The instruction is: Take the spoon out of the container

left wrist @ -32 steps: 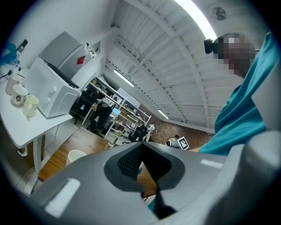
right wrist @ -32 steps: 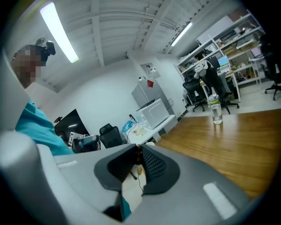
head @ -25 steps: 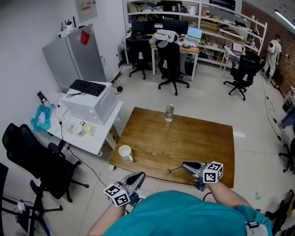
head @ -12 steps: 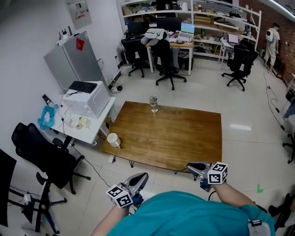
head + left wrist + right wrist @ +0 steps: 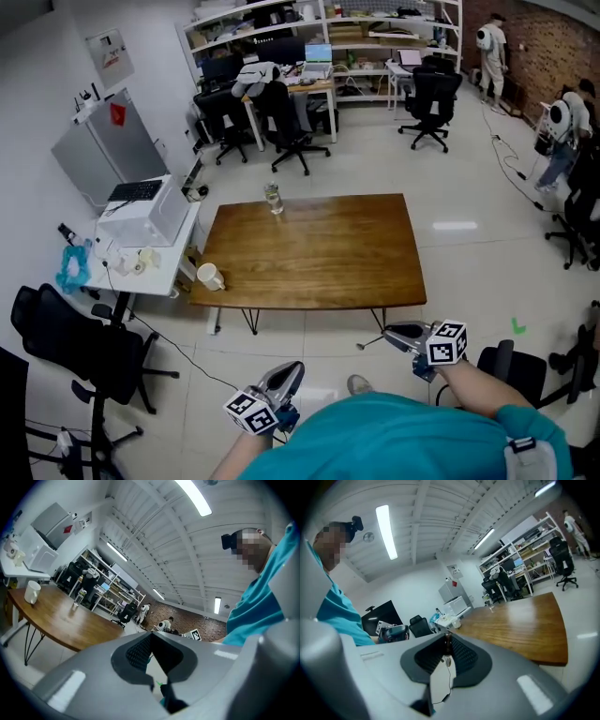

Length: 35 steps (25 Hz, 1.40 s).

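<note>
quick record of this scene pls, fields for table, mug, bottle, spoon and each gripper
table: wooden table, ahead of both grippers
mug: white mug, at the table's left edge
bottle: bottle, at the far edge
spoon: spoon, off the table, far from the mug
right gripper: shut on the spoon
left gripper: jaws together, empty

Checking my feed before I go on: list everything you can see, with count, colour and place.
table: one, brown wood, middle of the floor
mug: one, white, table's near-left corner
bottle: one, clear, table's far edge
spoon: one, dark-looking, off the table, in the right gripper
office chairs: several, black, around the room
left gripper: one, grey, jaws together, empty
right gripper: one, grey, shut on the spoon
</note>
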Motion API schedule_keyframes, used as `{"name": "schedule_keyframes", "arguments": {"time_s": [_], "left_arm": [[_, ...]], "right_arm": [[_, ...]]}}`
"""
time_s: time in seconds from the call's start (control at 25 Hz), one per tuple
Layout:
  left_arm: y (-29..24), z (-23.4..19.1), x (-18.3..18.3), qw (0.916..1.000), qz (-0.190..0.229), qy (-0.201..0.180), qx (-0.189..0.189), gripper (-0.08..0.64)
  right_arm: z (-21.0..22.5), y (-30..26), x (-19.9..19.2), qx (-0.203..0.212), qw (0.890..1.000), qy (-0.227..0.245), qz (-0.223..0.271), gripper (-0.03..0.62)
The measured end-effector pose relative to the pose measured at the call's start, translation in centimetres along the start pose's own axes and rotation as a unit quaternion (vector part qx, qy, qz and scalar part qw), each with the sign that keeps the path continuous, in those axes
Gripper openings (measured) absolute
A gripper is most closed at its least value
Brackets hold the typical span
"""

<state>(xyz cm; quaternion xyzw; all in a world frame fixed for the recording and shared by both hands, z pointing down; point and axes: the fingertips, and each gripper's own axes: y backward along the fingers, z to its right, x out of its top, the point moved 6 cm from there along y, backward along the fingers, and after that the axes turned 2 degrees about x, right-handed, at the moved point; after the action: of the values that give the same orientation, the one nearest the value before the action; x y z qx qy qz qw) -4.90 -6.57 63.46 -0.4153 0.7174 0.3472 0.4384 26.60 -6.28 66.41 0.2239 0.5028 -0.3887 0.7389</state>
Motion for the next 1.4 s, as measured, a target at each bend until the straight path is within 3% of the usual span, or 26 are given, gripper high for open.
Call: {"name": "schedule_keyframes", "arguments": {"time_s": [0.16,0.48,0.76,0.96,1.2,1.4], "left_arm": [[0.2,2.4,0.0,0.9997,-0.005,0.010,-0.021,0.002],[-3.9,11.0,-2.3,0.9963,-0.024,-0.034,-0.076,0.002],[-10.9,16.6,-8.8,0.9949,-0.036,-0.020,-0.093,0.002],[-15.2,18.3,-9.8,0.9912,-0.049,-0.033,-0.118,0.002],[-16.2,20.5,-9.0,0.9921,-0.050,-0.047,-0.105,0.002],[-16.1,20.2,-9.4,0.9935,-0.049,-0.043,-0.094,0.002]], "right_arm": [[-3.1,1.9,0.2,-0.024,1.000,-0.003,0.006,0.041],[-6.7,13.1,-1.0,-0.053,0.997,0.013,0.055,0.041],[-4.7,21.9,-2.7,-0.046,0.994,-0.002,0.095,0.041],[-3.0,26.3,-2.2,-0.040,0.988,-0.043,0.140,0.040],[-3.4,29.3,-2.5,-0.053,0.987,-0.043,0.143,0.040],[-3.1,28.5,-2.4,-0.046,0.989,-0.035,0.136,0.040]]}}
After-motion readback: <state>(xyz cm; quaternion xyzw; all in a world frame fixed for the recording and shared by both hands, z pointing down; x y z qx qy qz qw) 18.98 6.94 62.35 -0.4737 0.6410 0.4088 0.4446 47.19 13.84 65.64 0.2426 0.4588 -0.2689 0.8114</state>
